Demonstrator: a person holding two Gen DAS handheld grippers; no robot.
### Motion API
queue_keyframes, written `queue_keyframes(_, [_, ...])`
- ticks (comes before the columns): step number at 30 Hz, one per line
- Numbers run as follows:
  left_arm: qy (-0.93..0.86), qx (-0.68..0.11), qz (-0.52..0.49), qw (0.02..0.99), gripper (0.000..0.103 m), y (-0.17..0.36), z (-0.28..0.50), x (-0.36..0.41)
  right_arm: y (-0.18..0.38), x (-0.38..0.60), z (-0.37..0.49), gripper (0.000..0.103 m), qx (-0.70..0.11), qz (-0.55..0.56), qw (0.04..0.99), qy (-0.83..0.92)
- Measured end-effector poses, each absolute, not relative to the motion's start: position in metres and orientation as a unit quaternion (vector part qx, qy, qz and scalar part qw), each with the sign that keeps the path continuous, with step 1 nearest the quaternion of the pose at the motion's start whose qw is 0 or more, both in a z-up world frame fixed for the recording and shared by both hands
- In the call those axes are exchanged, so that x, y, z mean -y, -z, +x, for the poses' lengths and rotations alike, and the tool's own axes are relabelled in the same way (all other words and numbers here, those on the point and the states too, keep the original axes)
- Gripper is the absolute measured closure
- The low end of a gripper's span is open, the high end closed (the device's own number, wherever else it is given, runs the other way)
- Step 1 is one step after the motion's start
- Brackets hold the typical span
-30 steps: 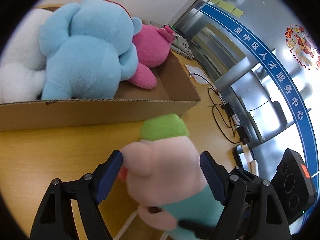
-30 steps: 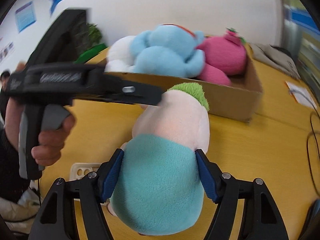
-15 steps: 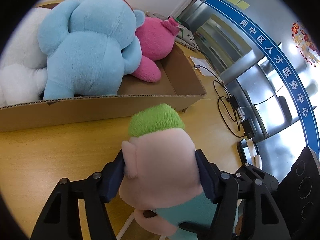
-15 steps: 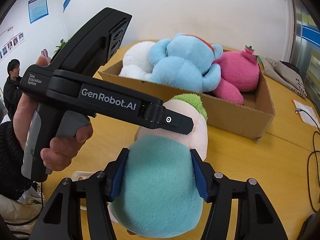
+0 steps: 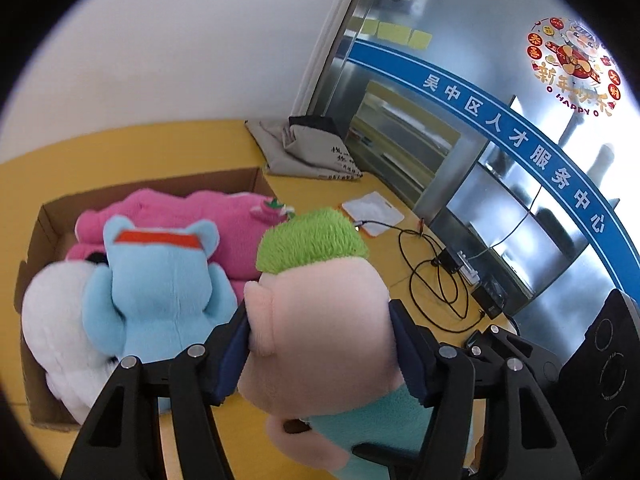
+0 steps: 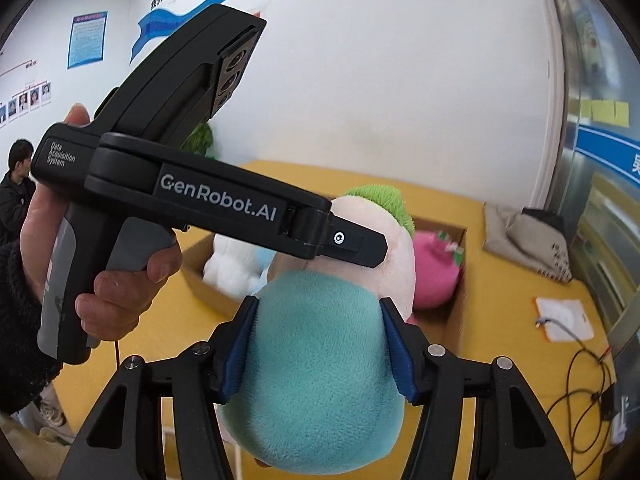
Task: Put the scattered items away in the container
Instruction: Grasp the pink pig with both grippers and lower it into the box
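Observation:
A plush doll with green hair, a pink head and a teal body hangs in the air, held by both grippers. My left gripper is shut on the head, its blue pads pressing into both sides. My right gripper is shut on the teal body. The doll is above the near edge of the open cardboard box. In the box lie a blue plush, a pink plush and a white plush. A hand grips the left gripper's handle.
The box stands on a yellow table. A grey cloth bag, a white pouch and looped black cables lie to the right of it, near a glass partition. A person stands far off at the left.
Both grippers closed onto the doll and lifted it off the table. The box, seen side-on before, now lies below and ahead, and its inside is in view.

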State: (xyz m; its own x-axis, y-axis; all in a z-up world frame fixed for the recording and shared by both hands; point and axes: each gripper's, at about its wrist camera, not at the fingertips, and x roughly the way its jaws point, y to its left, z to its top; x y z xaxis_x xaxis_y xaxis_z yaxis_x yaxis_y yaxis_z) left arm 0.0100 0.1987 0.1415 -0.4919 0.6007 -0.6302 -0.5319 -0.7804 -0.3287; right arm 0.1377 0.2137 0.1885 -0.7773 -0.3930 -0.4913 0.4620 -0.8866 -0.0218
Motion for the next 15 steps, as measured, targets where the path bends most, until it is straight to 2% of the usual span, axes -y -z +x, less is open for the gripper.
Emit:
queue_keyframes(9, [-0.883,0.023,-0.343,0.320,0.041,-0.182,-0.039,-0.216,-0.216,-0.227,0.076,0.039,-0.058,0.200,0.211,0.955])
queue_keyframes(15, [-0.879,0.017,-0.368,0.303,0.041,-0.150,-0.088,-0.227,-0.177,-0.236,0.032,0.039,-0.042,0.173,0.212,0.961])
